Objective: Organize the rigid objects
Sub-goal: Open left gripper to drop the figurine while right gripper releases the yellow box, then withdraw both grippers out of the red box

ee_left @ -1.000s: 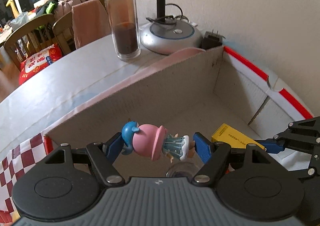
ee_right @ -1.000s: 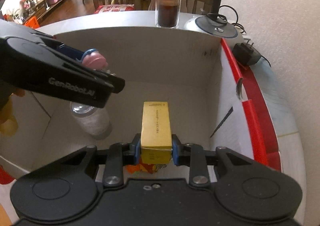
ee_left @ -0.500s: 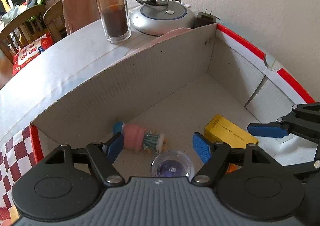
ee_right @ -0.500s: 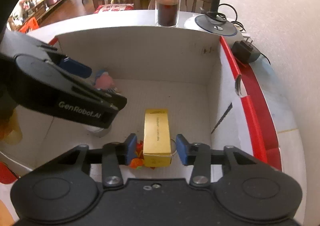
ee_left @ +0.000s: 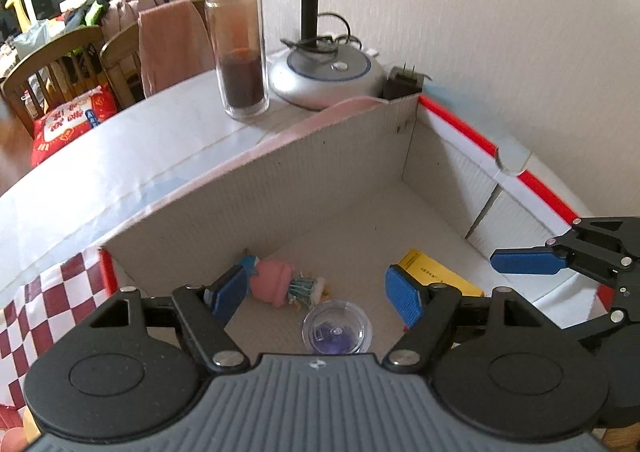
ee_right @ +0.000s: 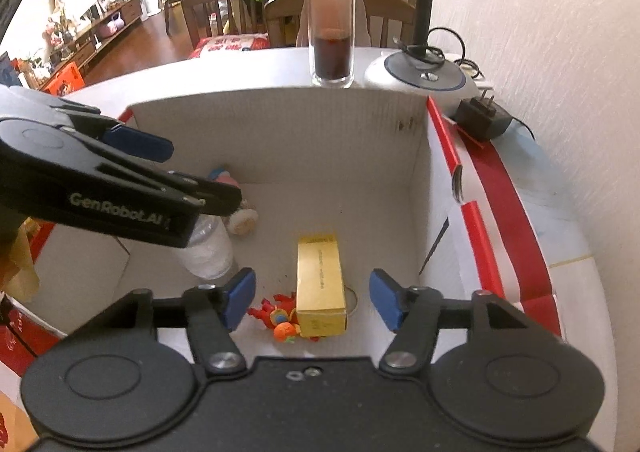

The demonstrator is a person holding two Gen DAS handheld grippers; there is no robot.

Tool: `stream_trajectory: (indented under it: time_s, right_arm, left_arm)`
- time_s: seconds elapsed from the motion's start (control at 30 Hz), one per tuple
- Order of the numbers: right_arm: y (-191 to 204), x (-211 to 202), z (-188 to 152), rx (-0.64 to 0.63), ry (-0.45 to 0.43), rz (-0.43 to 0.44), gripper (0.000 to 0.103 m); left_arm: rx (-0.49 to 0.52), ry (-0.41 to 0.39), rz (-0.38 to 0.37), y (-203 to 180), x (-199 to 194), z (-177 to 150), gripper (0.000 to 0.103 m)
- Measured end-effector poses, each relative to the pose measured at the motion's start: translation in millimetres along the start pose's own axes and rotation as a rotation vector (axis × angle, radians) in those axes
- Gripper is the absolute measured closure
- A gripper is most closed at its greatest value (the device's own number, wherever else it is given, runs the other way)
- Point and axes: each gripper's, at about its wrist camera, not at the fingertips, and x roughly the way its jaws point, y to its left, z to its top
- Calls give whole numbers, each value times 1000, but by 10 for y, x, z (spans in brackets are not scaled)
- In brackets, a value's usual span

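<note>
both pairs of tongs hang above the cardboard box (ee_right: 280, 140), the left gripper (ee_left: 316, 294) standing apart and empty, the right gripper (ee_right: 312, 296) spreading clear of the yellow carton (ee_right: 320, 280), so the carton and the pink figurine (ee_left: 276, 284) look dropped there for sorting.

Glass jar (ee_left: 240, 52) of dark liquid, lamp base (ee_left: 326, 78), plug adapter (ee_right: 482, 116), wooden chairs (ee_right: 224, 12)

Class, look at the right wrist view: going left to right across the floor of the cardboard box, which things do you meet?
Clear plastic bottle → orange and red toy → yellow carton.
</note>
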Motion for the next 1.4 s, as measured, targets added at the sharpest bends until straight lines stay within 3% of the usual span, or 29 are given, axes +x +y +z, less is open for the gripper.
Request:
stream_trajectory:
  time_s: [0.33,0.7,1.07,1.4]
  right_arm:
    - [109,-294,42,14,-67,3,30]
    - [526,-623,45,-3,-136,7,17]
    - [1125,-822,-32,-13,-202,41,1]
    - [1734,-804,-53,-10,-249,104,0]
  left_arm:
    - [2,-83,-14,22,-453,-80,27]
    - [-7,-201,-1,205,-1072,-336,27]
    - [-48,-276,36,707,-1675,-839,22]
    - [-84,-307,91,1365,-2113,-1436,21]
